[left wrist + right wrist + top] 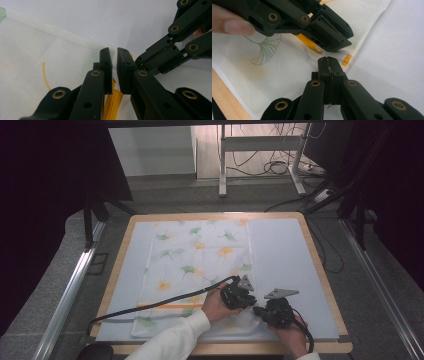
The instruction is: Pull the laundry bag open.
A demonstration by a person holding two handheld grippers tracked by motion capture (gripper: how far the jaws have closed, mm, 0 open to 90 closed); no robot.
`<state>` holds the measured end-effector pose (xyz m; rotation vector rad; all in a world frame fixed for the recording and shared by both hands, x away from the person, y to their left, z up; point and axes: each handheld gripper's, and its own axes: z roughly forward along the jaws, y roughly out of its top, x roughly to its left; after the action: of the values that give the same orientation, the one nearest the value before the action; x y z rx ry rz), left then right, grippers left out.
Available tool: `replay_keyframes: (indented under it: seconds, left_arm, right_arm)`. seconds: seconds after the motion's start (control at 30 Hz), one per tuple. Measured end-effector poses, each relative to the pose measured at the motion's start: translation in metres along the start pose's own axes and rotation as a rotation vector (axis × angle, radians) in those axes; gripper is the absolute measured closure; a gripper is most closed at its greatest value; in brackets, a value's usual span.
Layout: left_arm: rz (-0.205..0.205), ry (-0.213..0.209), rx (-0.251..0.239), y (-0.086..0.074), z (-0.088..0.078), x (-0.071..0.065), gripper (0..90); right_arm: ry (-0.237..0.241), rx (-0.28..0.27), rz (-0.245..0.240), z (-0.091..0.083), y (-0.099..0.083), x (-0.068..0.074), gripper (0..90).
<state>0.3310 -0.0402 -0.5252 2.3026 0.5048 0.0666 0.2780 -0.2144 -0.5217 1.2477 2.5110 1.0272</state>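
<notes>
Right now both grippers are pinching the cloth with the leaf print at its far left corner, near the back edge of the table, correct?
Not quite. Both grippers pinch the cloth, but at its near right corner, by the table's front edge. The high view shows the left gripper and right gripper together there.

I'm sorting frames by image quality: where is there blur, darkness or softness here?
High view: the cloth is evenly lit and a bit soft, while the surroundings fall into deep black. Left gripper view: the nearest links of the left gripper are blurred, the cloth weave sharper. Right gripper view: the fingertip at upper left is soft; the right gripper fingers are crisp.
</notes>
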Motion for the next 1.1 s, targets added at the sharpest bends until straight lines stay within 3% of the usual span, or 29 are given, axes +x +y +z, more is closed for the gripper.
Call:
replay_keyframes:
  seconds: [0.23, 0.67, 0.83, 0.9, 1.0, 1.1]
  left_arm:
    - [0.013, 0.007, 0.016, -0.001, -0.001, 0.0, 84.1]
    - [0.037, 0.022, 0.037, -0.004, -0.006, 0.0, 84.5]
    - [-0.009, 0.003, 0.018, -0.01, -0.009, 0.006, 85.4]
    - [0.014, 0.068, 0.032, -0.014, -0.013, 0.009, 90.0]
    - [-0.022, 0.038, 0.025, -0.018, -0.017, 0.014, 90.0]
    - [-0.03, 0.036, 0.016, -0.021, -0.019, 0.016, 90.0]
  right_arm:
    - [0.017, -0.004, 0.029, 0.0, -0.001, -0.002, 90.0]
    - [0.028, -0.007, 0.041, 0.0, -0.001, -0.004, 90.0]
    - [0.031, -0.006, 0.041, 0.0, -0.002, -0.005, 90.0]
    - [0.032, -0.007, 0.042, 0.0, -0.002, -0.005, 90.0]
    - [0.034, -0.007, 0.046, 0.0, -0.002, -0.006, 90.0]
    - [0.036, -0.005, 0.048, 0.0, -0.001, -0.006, 90.0]
